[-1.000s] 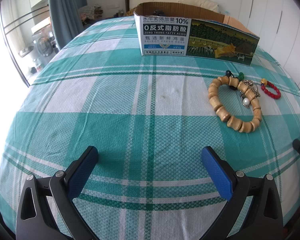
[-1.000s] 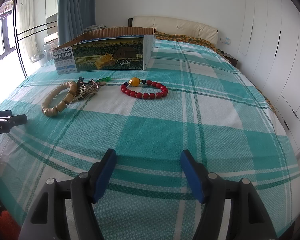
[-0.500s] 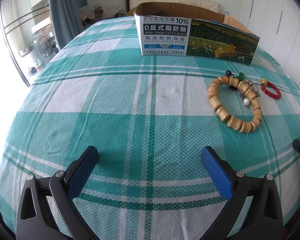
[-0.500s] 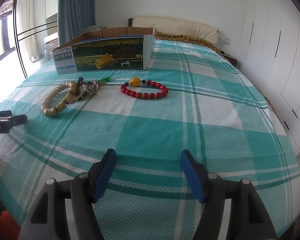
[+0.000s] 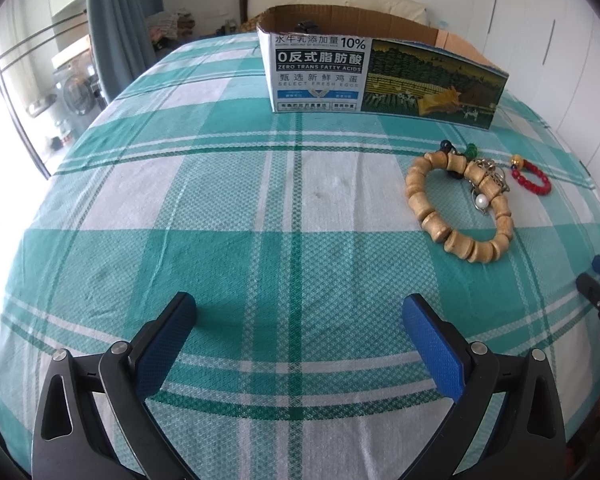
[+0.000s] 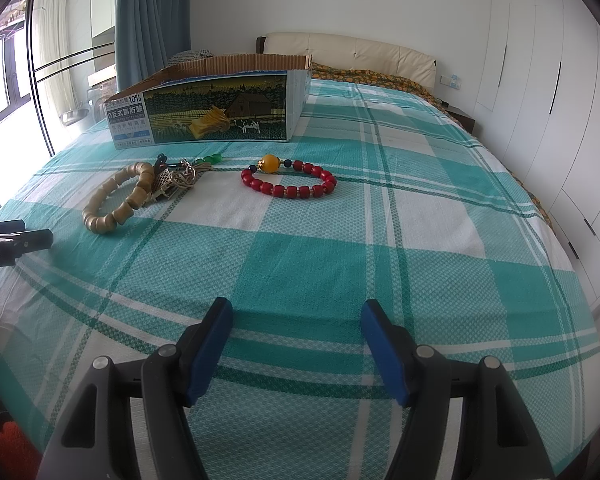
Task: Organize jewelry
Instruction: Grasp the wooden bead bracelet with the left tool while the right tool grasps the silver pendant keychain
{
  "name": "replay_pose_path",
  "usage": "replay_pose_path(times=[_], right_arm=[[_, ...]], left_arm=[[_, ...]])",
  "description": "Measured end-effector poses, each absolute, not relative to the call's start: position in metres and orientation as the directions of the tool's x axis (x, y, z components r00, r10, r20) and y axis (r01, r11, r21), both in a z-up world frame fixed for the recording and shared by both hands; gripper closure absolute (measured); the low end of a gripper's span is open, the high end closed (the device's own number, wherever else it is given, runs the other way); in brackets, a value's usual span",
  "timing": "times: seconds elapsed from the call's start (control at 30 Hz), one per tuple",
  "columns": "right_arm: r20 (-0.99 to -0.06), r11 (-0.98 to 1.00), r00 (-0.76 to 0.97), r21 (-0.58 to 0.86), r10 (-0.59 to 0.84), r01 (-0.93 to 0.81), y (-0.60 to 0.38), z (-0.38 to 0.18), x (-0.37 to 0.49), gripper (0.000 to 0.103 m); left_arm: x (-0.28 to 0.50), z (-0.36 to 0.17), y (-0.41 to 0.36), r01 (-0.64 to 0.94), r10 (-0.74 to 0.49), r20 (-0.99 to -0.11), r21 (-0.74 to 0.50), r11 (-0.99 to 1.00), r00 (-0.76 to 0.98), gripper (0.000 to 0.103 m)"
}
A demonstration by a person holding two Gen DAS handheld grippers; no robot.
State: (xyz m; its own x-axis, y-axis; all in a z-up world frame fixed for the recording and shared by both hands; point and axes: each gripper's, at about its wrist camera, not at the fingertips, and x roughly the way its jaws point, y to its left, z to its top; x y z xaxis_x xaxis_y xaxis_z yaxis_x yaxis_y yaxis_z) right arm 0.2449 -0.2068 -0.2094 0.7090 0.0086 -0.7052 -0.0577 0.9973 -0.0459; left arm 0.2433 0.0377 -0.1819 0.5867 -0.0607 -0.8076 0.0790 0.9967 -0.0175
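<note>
A wooden bead bracelet [image 5: 456,240] lies on the checked bedspread, also in the right wrist view [image 6: 112,204]. A metal chain piece with a pearl [image 5: 482,200] and green beads [image 6: 210,159] lies tangled against it. A red bead bracelet with a yellow bead [image 6: 288,178] lies to its right, also in the left wrist view [image 5: 534,178]. An open cardboard box [image 5: 364,76] stands behind them [image 6: 220,112]. My left gripper [image 5: 296,312] is open and empty, low over the bed, left of the jewelry. My right gripper [image 6: 296,316] is open and empty, nearer than the red bracelet.
The green and white checked bedspread [image 5: 220,200] covers a bed with a cream headboard [image 6: 352,56]. White wardrobe doors [image 6: 540,80] line the right side. A window and blue curtain [image 6: 148,20] are at the left.
</note>
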Motion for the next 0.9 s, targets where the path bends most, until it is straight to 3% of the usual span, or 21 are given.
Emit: replay_pose_path(times=[0.3,0.57,0.7,0.9], right_arm=[[-0.705,0.997,0.709,-0.046,0.009,-0.058,-0.207,-0.209,0.245,0.035],[-0.705,0.997,0.709,-0.046,0.009,-0.058,-0.207,-0.209,0.245,0.035],[-0.706,0.997,0.708,-0.044,0.011,-0.059,-0.207,-0.209,0.245,0.035],[-0.769,0.996,0.638,-0.033,0.029,-0.084,-0.207,-0.202,0.257,0.034]], left_arm=[[0.259,-0.156,0.023,0.118,-0.176,-0.765,-0.131,0.984,0.619,0.001],[0.302,-0.162,-0.015,0.132,-0.101,-0.796,-0.027,0.991,0.597,0.001],[0.307,-0.176,-0.025,0.119,0.023,-0.815,0.113,0.986,0.579,0.001],[0.296,-0.177,0.004,0.071,0.056,-0.803,0.122,0.990,0.594,0.000]])
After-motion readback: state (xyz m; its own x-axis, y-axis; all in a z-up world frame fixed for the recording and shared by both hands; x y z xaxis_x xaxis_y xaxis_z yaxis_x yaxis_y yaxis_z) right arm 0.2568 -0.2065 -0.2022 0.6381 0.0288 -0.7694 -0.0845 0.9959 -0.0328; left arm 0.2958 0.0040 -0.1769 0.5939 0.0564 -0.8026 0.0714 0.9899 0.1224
